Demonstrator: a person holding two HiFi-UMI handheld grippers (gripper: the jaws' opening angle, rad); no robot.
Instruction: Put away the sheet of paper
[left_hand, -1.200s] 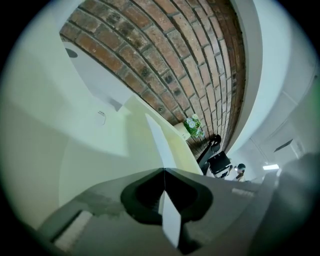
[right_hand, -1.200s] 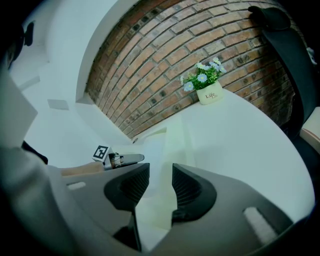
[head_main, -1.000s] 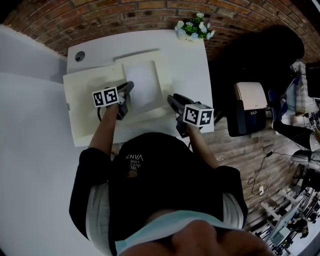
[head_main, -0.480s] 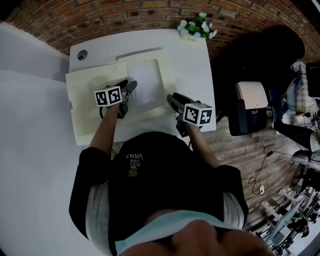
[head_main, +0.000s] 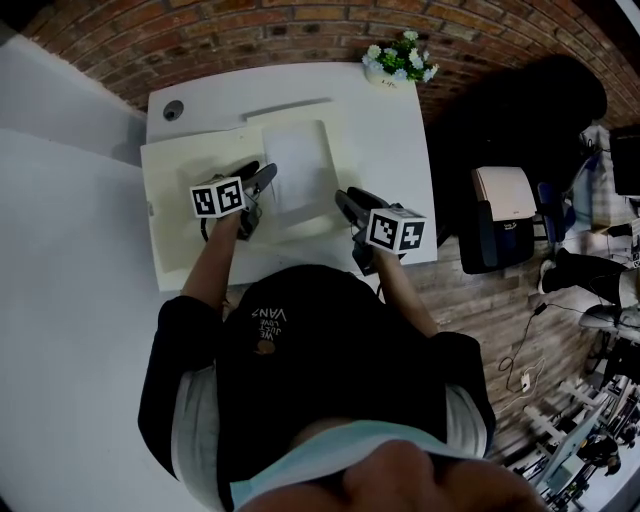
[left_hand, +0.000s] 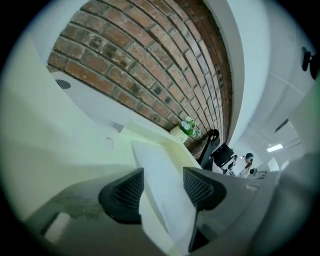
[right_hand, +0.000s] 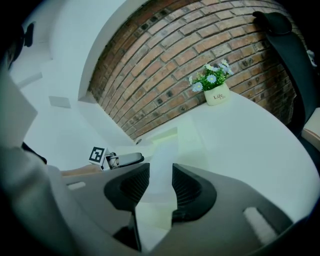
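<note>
1. The sheet of paper (head_main: 297, 165) lies flat on the far right part of an open cream folder (head_main: 185, 170), its long side running near to far. It looks already laid in place, ready for the folder to be closed over it.
2. The cream folder is spread over the left half of the white table (head_main: 385, 140), probably so that a flap can be turned over the sheet.
3. The left gripper (head_main: 262, 178) sits just at the sheet's near left edge and points down toward it. Its jaws have just been opening and now stand wide apart. The left gripper view shows the sheet running between the pads, with neither pad pressing on it, so it appears let go.
4. The right gripper (head_main: 345, 203) hangs near the folder's near right edge. Its jaws are a little apart and clamp nothing.
5. A flower pot (head_main: 398, 62) stands at the table's far edge, well apart from the sheet.
</note>
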